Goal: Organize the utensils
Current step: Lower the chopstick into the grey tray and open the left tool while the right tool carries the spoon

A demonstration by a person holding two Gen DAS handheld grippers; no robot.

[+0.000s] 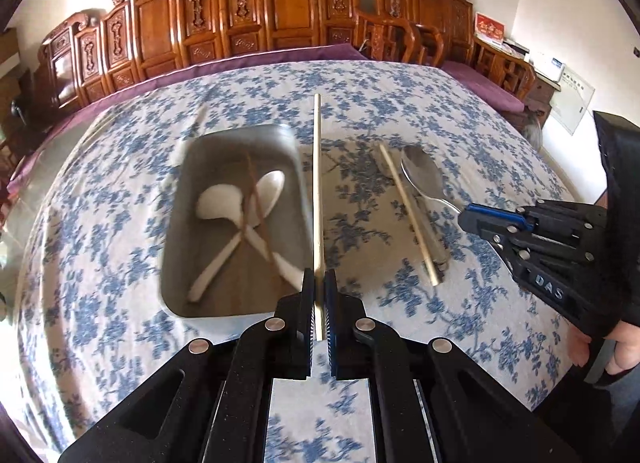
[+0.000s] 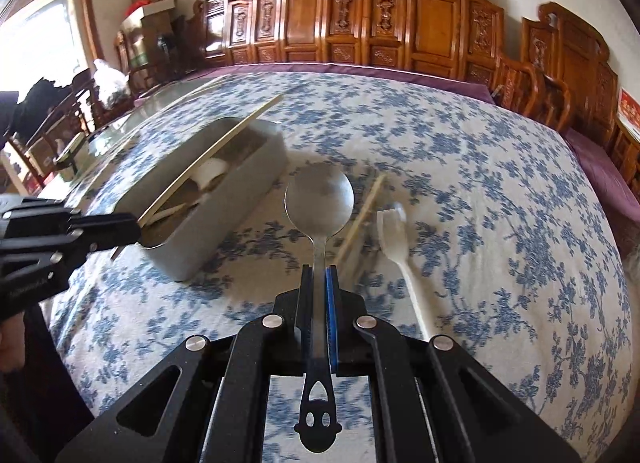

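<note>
While both of my grippers are clamped on a utensil, neither utensil touches the cloth. My left gripper [image 1: 320, 283] has its jaws pinched nearly together on a pale chopstick [image 1: 317, 183], which runs straight ahead from the pads along the right wall of the grey tray [image 1: 236, 135]. My right gripper [image 2: 320, 275] is closed narrow on the handle of a metal spoon [image 2: 319, 199], bowl forward and hollow up, the cut-out end of the handle sticking back between the fingers. Inside the tray lie two white spoons [image 1: 224, 203] with their handles crossed and a pair of dark chopsticks [image 1: 258, 219] over them. To the right of the tray, on the blue-flowered tablecloth [image 1: 460, 111], a second pale chopstick [image 1: 408, 211] lies loose, and from the right wrist view a white fork [image 2: 394, 239] rests just beside it. Carved wooden chairs [image 1: 288, 7] line the far side of the table.
</note>
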